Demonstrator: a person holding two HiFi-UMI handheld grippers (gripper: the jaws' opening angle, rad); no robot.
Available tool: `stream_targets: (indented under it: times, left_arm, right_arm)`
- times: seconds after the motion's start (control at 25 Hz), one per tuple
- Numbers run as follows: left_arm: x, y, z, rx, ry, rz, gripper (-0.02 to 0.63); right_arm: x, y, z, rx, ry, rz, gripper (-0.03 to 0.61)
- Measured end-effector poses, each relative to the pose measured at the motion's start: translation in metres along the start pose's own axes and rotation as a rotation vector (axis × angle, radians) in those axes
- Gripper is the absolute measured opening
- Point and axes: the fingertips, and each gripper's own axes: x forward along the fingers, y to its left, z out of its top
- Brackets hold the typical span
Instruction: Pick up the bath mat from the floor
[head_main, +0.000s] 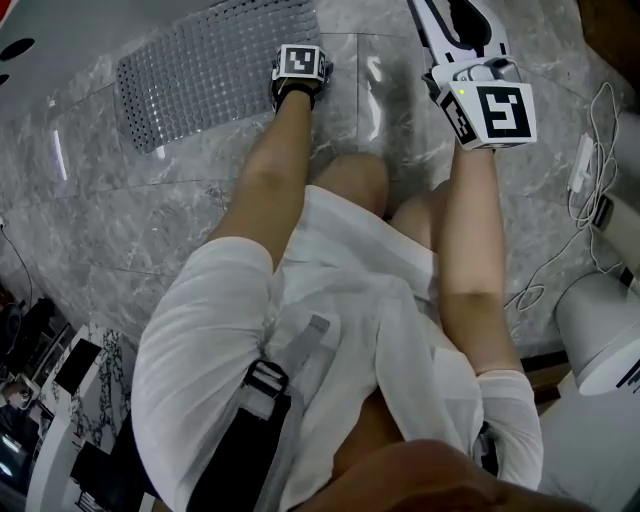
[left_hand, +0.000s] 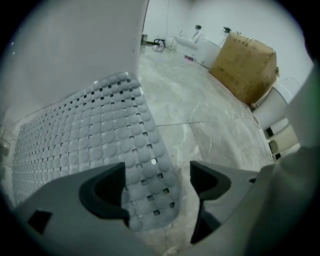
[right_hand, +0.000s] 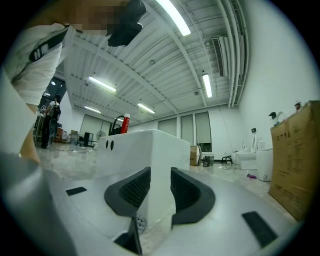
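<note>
The bath mat (head_main: 200, 70) is grey rubber, covered in round bumps and small holes, and lies flat on the marble floor at the upper left. In the left gripper view its near corner (left_hand: 145, 200) lies under the gap of my left gripper (left_hand: 157, 172). The jaws stand wide apart and the pads do not touch the mat. In the head view the left gripper (head_main: 298, 75) sits low at the mat's right end. My right gripper (head_main: 455, 15) is off to the right, away from the mat. Its jaws stand a narrow gap apart with nothing between them (right_hand: 160, 187).
A white fixture's wall (left_hand: 75, 45) rises along the mat's far side. A cardboard box (left_hand: 245, 65) stands across the floor. White cables (head_main: 590, 150) and a white rounded fixture (head_main: 600, 330) are at the right. Dark equipment (head_main: 40, 370) sits at lower left. The person's knees fill the middle.
</note>
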Motion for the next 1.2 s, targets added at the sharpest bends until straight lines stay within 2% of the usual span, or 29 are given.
stream_targets:
  times: [0.12,0.36,0.52,0.72,0.92,1.2]
  left_arm:
    - [0.012,0.002,-0.01,-0.026,0.061,0.027,0.4]
    - [0.025,0.006,-0.02,-0.048,0.128,0.039,0.403]
    - [0.025,0.005,-0.017,-0.07,0.127,0.068,0.405]
    - [0.028,0.005,-0.02,-0.05,0.123,0.125,0.407]
    - [0.026,0.008,-0.018,-0.051,0.104,0.125,0.405]
    - [0.021,0.015,-0.02,-0.034,0.079,0.116,0.348]
  right_arm:
    - [0.003,-0.002,-0.005,0.007,0.007,-0.004,0.129]
    - [0.009,-0.001,-0.016,0.024,0.026,0.0,0.129]
    - [0.012,-0.005,-0.017,0.046,0.023,-0.007,0.129]
    - [0.011,-0.005,-0.022,0.033,0.036,-0.009,0.129]
    - [0.008,-0.01,-0.021,0.042,0.033,-0.024,0.127]
    - [0.005,-0.008,-0.017,0.033,0.029,-0.023,0.129]
